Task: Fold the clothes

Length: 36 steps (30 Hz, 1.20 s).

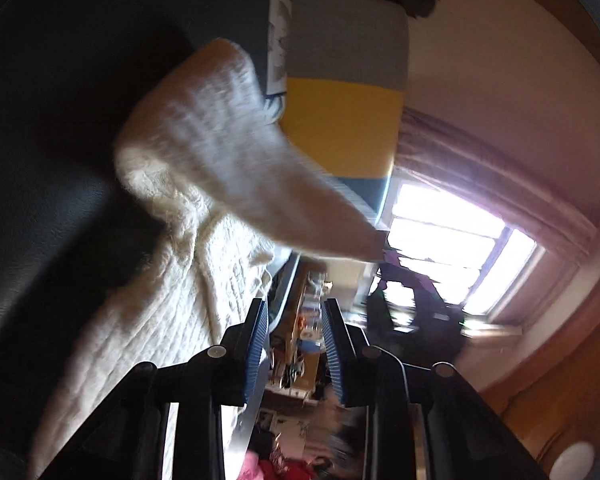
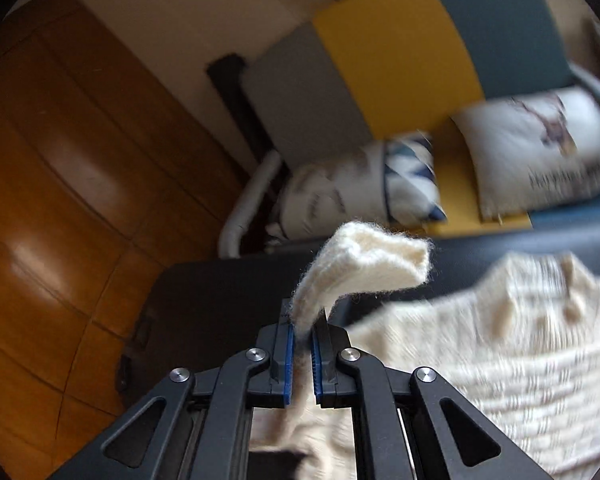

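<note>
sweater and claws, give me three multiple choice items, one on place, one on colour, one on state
1. Where does the sweater lie?
A. on a dark surface
B. on the wooden floor
C. on a yellow cushion

2. What colour are the claw pads?
A. red
B. blue
C. green

3. What is the right claw doing?
A. open and empty
B. shut on a pillow
C. shut on the sweater

Key: 1 A, the knit spreads over the dark surface in the left view. 2 B, ribbed blue pads line both claws. 3 C, cream knit sticks up from between its pads, while the left claw stands open and empty.
</note>
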Tool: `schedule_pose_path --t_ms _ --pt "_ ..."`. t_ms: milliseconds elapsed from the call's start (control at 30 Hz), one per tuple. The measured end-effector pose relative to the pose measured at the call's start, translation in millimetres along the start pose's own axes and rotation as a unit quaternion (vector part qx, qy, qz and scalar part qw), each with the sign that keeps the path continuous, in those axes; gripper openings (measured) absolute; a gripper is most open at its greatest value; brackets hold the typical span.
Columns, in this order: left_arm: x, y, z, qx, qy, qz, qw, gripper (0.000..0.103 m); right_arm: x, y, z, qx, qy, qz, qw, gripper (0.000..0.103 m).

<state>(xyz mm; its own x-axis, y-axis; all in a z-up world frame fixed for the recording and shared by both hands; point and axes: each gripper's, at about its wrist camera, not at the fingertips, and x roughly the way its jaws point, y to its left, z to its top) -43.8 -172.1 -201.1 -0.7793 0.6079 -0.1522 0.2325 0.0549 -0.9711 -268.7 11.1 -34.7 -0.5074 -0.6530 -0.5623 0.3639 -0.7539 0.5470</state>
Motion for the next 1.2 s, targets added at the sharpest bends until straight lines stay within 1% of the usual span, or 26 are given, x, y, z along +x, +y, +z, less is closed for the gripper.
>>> schedule_pose_path --t_ms 67,200,267,333,400,467,567,600,700,800,833,900,1000,1100,1133,1167,1200 --pt "9 3 3 -0.016 -0.016 0.001 0.9997 0.027 -11 13 13 -0.017 -0.016 0.006 1.000 0.008" --pt "22 1 13 -0.012 -0.051 0.024 0.9983 0.027 -37 22 36 -0.036 -0.049 0.009 0.998 0.008" --pt "29 3 18 -0.014 -0.062 0.040 0.9972 0.027 -55 15 44 -0.032 -0.065 0.010 0.997 0.008" --pt "41 7 23 -0.014 -0.062 0.065 0.9959 0.027 -72 4 51 -0.026 -0.079 0.007 0.996 0.008" --pt "51 12 24 -0.020 -0.060 0.080 0.9948 0.027 -87 -12 56 -0.018 -0.091 0.002 0.996 0.008" --pt "58 16 25 -0.020 -0.058 0.099 0.9932 0.027 -102 -29 58 -0.010 -0.100 -0.010 0.995 0.008" --pt "63 18 26 -0.015 -0.063 0.127 0.9898 0.027 -121 -62 53 0.007 -0.107 -0.033 0.994 0.008" --pt "64 20 26 -0.015 -0.064 0.133 0.9890 0.027 -130 -71 48 0.013 -0.108 -0.041 0.993 0.008" --pt "65 23 24 -0.012 -0.060 0.142 0.9879 0.026 -140 -112 27 0.036 -0.101 -0.074 0.991 0.008" --pt "68 20 23 0.015 -0.057 0.165 0.9846 0.024 -137 -170 -17 0.079 -0.074 -0.111 0.988 0.008" --pt "70 18 22 0.022 -0.054 0.173 0.9831 0.024 -134 -187 -33 0.100 -0.064 -0.114 0.986 0.008" --pt "73 16 20 0.030 -0.045 0.187 0.9809 0.024 -129 -220 -66 0.143 -0.043 -0.120 0.981 0.008" --pt "72 17 18 0.021 -0.036 0.183 0.9822 0.025 -120 -270 -115 0.207 -0.013 -0.127 0.970 0.008" --pt "68 16 12 0.034 -0.037 0.176 0.9832 0.026 -120 -290 -139 0.226 -0.020 -0.110 0.968 0.008" --pt "66 15 10 0.041 -0.040 0.172 0.9835 0.026 -120 -293 -142 0.226 -0.027 -0.103 0.968 0.008" --pt "65 14 9 0.047 -0.043 0.168 0.9837 0.026 -121 -294 -142 0.229 -0.031 -0.095 0.968 0.009" --pt "65 14 8 0.052 -0.045 0.165 0.9838 0.027 -121 -295 -143 0.232 -0.035 -0.086 0.968 0.013"
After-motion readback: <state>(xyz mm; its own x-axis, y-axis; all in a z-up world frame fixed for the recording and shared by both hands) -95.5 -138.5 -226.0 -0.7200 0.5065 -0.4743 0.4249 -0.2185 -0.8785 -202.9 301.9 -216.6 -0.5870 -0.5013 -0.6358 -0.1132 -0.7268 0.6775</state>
